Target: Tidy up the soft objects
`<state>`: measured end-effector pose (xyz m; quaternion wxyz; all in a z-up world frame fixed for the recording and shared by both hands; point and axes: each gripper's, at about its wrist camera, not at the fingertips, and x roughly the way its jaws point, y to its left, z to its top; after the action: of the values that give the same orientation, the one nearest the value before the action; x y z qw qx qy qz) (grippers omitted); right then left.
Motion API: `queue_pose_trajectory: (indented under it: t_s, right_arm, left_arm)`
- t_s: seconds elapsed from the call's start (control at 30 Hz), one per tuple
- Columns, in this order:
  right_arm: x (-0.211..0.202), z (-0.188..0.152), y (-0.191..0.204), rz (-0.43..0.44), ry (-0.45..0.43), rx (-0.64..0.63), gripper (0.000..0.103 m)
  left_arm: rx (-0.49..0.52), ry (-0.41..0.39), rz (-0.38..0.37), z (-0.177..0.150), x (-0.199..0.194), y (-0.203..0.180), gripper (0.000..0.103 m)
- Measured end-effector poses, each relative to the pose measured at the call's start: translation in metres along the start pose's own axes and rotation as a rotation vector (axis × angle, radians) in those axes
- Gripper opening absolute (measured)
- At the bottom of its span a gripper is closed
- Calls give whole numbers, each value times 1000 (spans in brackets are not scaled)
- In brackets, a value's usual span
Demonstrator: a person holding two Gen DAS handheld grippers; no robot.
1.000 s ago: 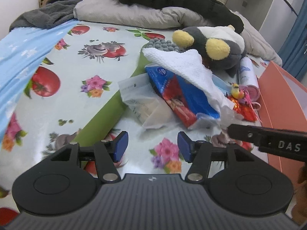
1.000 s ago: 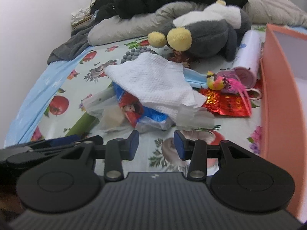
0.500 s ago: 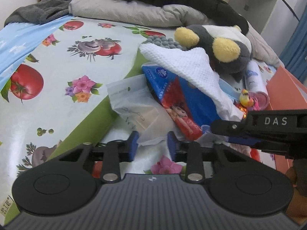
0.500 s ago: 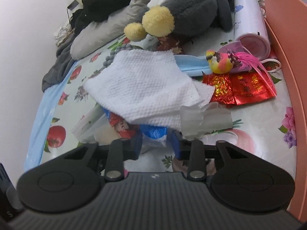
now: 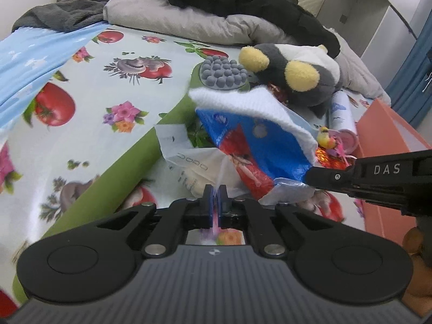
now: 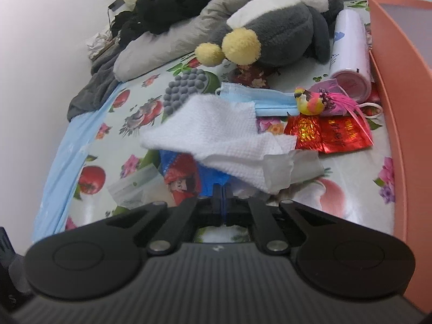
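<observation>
Beside the orange bin (image 6: 399, 86), both tools grip: left tool (image 5: 215, 202) pinches the clear bag (image 5: 189, 159), right tool (image 6: 223, 202) the blue-red packet (image 6: 189, 172). Next: lift both clear.

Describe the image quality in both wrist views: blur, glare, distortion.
Left wrist view: fisheye bends the bed edges; the white towel is smeared by motion blur, while the left gripper is sharp. Right wrist view: the same barrel distortion curves the orange bin; the red foil packet shows glare; the towel's left edge is blurred; the wall is evenly lit.
</observation>
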<state>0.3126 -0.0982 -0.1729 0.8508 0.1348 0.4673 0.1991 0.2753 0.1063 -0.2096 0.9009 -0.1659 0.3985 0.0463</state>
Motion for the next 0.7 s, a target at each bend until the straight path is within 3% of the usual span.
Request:
queue_pose_trajectory:
  t_s: [0.4,0.7]
  right_arm:
    - [-60,-53,11,-18,36,-54,4]
    - [-92,-100,10,-42,98,-72,4]
  left_arm:
    - [-14,23,-28,-54,-77,3,3]
    - [-37,67,-80,-98,-113,7,3]
